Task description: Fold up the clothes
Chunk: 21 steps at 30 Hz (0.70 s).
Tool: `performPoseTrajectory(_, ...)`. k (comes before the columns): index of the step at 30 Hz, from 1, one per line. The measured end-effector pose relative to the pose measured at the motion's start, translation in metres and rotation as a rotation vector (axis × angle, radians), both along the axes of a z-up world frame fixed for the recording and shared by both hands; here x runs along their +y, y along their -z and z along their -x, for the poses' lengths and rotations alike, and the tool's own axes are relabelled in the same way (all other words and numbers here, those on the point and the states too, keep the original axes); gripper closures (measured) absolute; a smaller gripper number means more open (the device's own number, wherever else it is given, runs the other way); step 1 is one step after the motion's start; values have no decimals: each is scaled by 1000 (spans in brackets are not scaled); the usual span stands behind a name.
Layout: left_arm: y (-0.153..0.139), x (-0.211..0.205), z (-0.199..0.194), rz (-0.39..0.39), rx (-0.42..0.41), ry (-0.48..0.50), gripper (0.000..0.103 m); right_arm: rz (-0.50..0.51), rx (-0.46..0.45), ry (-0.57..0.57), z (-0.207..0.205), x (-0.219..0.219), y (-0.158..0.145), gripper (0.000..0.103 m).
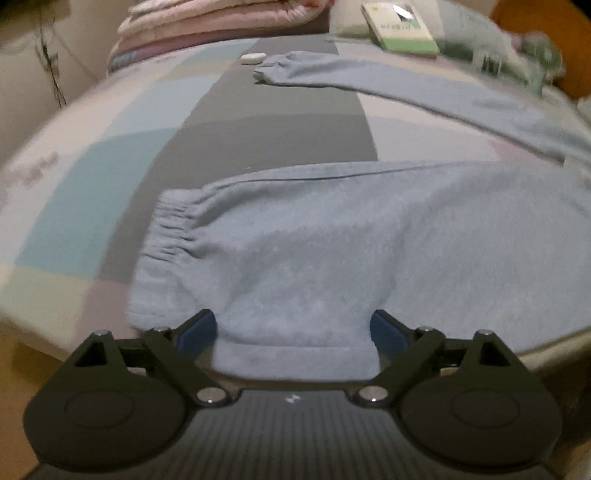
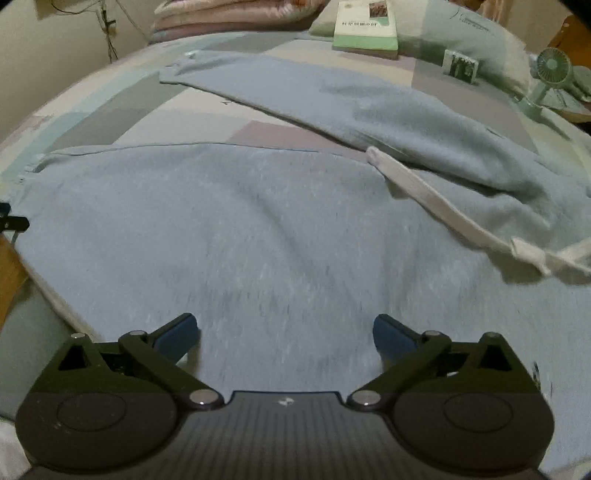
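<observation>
Bed [image 1: 92,177]: patchwork sheet in grey, teal and pale blocks; it bears everything else in view
Trousers [image 1: 332,240]: light blue fleece pair spread flat across the bed, 2 legs apart in a V; near leg under both grippers, far leg [image 2: 314,85] running toward the pillows
Cuff [image 1: 166,236]: elastic hem of the near leg, gathered, lying just ahead and to the side of the left gripper
Drawstring [image 2: 443,206]: white cord lying loose over the waist end, seen in the right wrist view
Left gripper [image 1: 293,328]: jaws spread wide, a fold of fleece lies between the blue pads but they do not press on it; nothing held
Right gripper [image 2: 286,332]: jaws at full spread over the thigh part of the near leg, nothing gripped
Step in hand: judged as the opening stage, garment laid out, no fold made yet
Next move: likely needs each gripper to pinch an edge of the near leg, then carry it over onto the far leg; thick fleece may slip from a shallow bite
Book [image 2: 365,33]: green-edged, resting by the pillows
Fan [image 2: 550,74]: small green one at the far corner
Containers: none visible in either view
</observation>
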State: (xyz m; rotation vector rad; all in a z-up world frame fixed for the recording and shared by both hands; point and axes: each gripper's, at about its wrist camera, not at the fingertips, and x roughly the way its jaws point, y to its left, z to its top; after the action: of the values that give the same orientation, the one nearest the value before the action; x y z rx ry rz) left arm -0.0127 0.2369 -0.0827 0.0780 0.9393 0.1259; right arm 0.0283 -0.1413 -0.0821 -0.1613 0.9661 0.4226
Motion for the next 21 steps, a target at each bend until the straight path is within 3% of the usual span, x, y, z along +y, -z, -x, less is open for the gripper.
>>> performPoseTrajectory(3, -16, -19, -7, -46, -46, 51, 14, 1, 23, -48, 9, 5, -5, 0)
performPoseTrajectory(7, -34, -56, -32, 13, -115, 195, 13, -55, -29, -33, -11, 12, -17, 0)
performPoseTrajectory(10, -31, -83, -51, 25, -133, 273, 13, -120, -78, -26, -38, 16, -27, 0)
performPoseTrajectory(13, -16, -91, -68, 55, -90, 277, 13, -135, -78, 9, -68, 23, -23, 0)
performPoseTrajectory(17, 6, -80, -68, 21, -16, 238, 10, -140, -27, 12, -90, 45, -3, 0)
performPoseTrajectory(21, 11, -40, -49, 91, 6, 145, 9, -141, -51, -110, -80, 94, 1, 0)
